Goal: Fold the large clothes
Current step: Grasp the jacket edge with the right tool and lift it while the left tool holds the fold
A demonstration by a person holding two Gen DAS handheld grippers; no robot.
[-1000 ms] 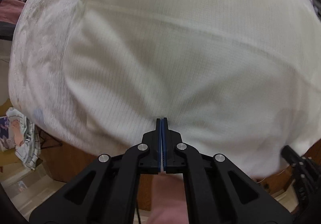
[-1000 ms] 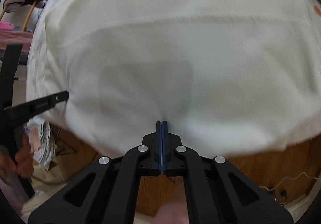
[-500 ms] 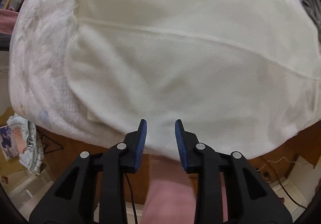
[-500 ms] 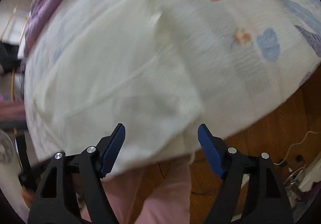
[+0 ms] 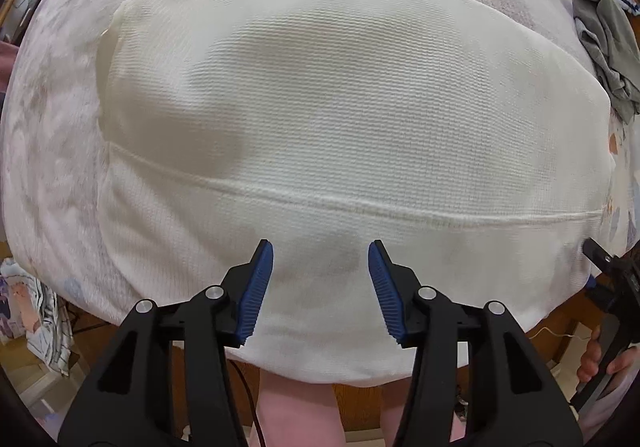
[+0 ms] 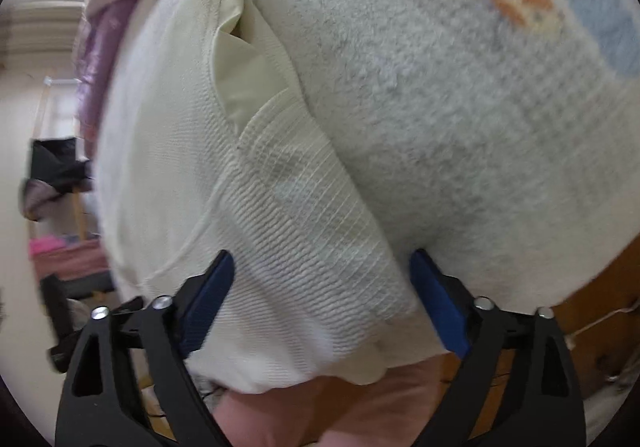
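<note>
While my left tongs (image 5: 321, 289) hang parted with nothing between the blue pads (image 5: 256, 293), the near hem of the garment (image 5: 340, 119) lies just past their tips, draped over the bed's front edge. Below the tongs I see my pink-clad legs (image 5: 298, 407) and the wooden bed frame (image 5: 360, 403). Beyond the tips a raised seam (image 5: 360, 207) crosses the cream knit from left to right, and past it the folded cloth spreads flat and wide on the blanket (image 5: 52, 151). To the far right, past the garment's edge, a grey cloth (image 5: 608, 47) lies crumpled. Low at the right my other hand (image 5: 600, 361) grips its black handle. Low at the left a patterned cloth (image 5: 40, 311) lies on the floor.

My right tongs (image 6: 322, 303) are spread wide too, gripping nothing; the garment's right corner (image 6: 316, 287) lies between the pads (image 6: 438, 307), though I cannot tell whether they touch it. Farther ahead the folded edge runs away from me, with a smooth inner layer (image 6: 244, 75) showing where the cloth gapes. Right of that edge lies bare fuzzy blanket with an orange and blue print (image 6: 560, 15).
</note>
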